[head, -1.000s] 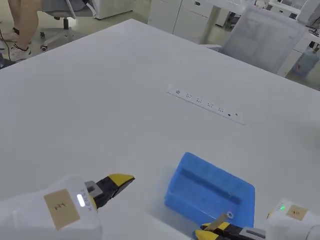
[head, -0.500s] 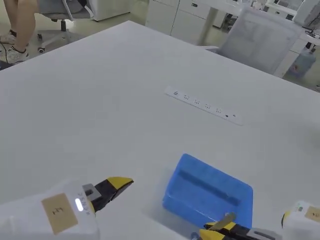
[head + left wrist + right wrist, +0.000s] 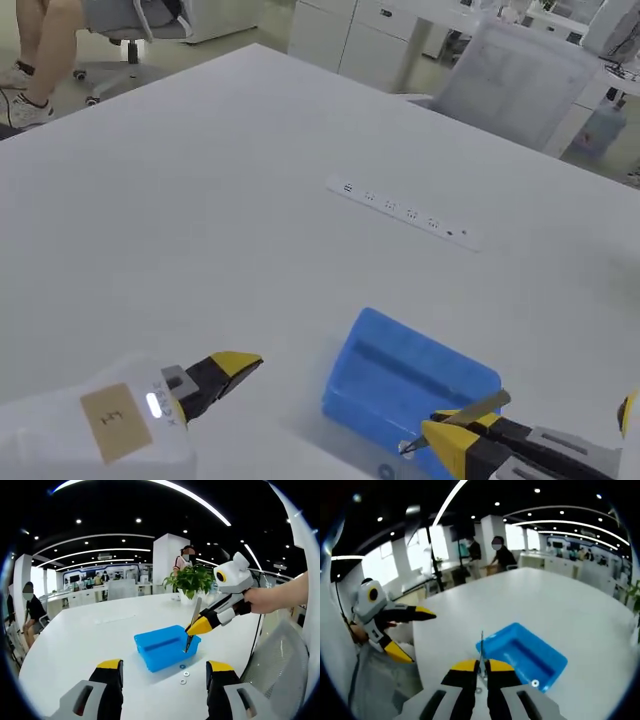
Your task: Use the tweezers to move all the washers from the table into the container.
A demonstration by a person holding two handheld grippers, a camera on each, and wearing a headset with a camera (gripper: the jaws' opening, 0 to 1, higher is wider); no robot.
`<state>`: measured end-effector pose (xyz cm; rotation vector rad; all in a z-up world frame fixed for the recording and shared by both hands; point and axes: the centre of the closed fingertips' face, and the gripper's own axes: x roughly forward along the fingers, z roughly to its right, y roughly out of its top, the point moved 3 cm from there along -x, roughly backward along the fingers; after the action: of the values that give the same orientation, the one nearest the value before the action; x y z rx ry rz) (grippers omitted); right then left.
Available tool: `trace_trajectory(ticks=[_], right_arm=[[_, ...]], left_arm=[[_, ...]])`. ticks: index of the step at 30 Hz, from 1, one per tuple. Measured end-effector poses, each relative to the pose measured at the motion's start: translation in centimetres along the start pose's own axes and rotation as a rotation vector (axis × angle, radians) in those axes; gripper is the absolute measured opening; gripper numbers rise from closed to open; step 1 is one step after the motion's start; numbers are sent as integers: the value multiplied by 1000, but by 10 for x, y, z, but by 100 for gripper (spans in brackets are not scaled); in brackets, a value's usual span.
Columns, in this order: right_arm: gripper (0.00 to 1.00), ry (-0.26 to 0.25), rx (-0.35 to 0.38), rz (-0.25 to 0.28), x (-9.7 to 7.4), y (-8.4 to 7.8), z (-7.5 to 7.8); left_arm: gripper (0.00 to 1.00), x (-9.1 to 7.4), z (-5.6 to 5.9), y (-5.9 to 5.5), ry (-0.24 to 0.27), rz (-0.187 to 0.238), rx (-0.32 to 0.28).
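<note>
Though white, a table [image 3: 200, 180] among office chairs [image 3: 520, 75].

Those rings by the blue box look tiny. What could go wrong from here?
The washers lie flat on the table right beside the blue container, so the tweezers may slip off one or flick it away. The tweezers are a thin tool pinched in the right gripper; they could twist in that grip. Their tips hang close to the container, so a low pass might knock it.
</note>
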<state>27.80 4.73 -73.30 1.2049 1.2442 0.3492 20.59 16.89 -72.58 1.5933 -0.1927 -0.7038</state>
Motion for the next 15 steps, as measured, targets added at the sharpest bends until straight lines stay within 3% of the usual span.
trace_trajectory(ticks=[7,15], right_arm=[[3,-33,36,37,-6,8,17],[3,-114,94,51,-2,9,44]], left_arm=[[67,-1,-1,0,7,4,2],[67,-1,-1,0,7,2,5]])
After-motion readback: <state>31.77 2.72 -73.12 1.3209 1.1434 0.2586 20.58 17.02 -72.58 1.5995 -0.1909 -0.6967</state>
